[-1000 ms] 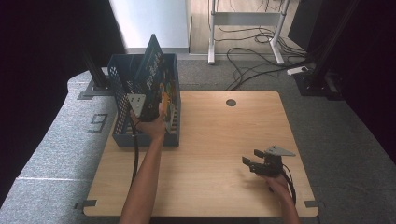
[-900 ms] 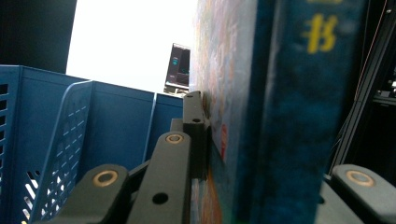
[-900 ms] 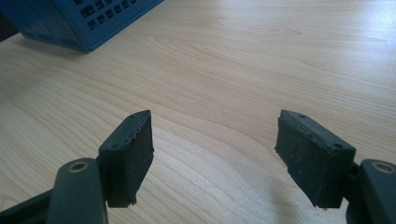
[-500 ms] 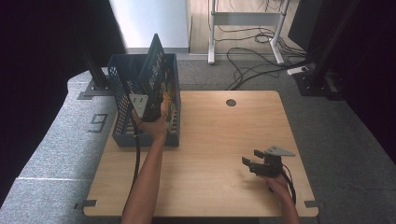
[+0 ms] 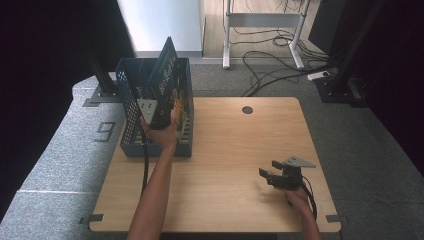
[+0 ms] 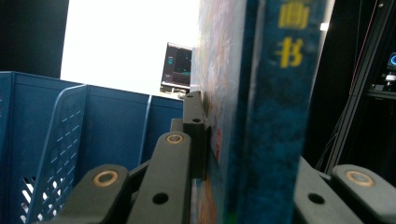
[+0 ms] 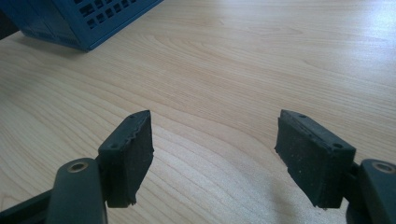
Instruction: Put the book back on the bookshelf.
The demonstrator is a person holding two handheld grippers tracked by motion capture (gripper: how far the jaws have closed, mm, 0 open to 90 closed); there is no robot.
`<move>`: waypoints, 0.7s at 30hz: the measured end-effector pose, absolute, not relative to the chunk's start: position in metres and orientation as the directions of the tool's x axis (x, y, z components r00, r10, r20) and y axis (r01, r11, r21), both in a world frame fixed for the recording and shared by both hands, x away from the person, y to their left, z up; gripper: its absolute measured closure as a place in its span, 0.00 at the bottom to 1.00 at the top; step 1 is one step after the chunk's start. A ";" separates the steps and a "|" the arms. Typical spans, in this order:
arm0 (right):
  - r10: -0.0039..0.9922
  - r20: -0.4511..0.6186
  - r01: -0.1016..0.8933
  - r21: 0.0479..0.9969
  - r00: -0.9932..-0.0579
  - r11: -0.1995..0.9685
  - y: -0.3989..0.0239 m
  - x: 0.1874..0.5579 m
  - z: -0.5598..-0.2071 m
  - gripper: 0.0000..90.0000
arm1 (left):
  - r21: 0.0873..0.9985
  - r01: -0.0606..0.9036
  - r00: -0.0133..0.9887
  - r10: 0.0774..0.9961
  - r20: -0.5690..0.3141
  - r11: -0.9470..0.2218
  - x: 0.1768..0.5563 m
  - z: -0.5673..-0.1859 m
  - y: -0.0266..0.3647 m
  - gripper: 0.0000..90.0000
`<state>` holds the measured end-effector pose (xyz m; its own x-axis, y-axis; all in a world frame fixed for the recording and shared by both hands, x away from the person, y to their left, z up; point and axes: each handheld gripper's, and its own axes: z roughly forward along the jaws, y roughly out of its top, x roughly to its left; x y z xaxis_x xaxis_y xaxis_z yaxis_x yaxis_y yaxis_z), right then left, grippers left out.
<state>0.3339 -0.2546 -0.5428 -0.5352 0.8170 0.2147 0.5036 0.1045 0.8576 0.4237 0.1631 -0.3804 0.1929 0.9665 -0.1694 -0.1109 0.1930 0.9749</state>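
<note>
Currently left gripper point(image 5: 159, 112) clamps a blue book point(image 6: 261, 116) upright between its jaws, over the blue crate point(image 5: 131, 112). Right gripper point(image 7: 212, 154) wide apart, nothing between, low over wooden table point(image 5: 230, 150).

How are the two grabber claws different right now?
The left gripper is clamped shut on a blue book standing in the blue basket; the right gripper is open and holds nothing. The left is raised over the basket; the right sits low by the wooden table. Both have black jaws.

Lab recording bay: black curtains point(image 5: 45, 75), floor cables point(image 5: 270, 55), monitor point(image 6: 177, 65) (lit).
</note>
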 end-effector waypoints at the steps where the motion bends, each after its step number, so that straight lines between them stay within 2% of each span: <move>1: 0.817 0.215 0.504 0.857 -0.535 0.104 -0.254 0.334 -0.543 0.30 | 0.976 -0.106 0.193 0.967 -0.168 0.191 0.424 -0.380 0.163 0.91; 21: 0.817 0.212 0.500 0.860 -0.536 0.105 -0.255 0.334 -0.542 0.30 | 0.989 -0.039 0.198 0.971 -0.130 0.141 0.440 -0.377 0.158 0.91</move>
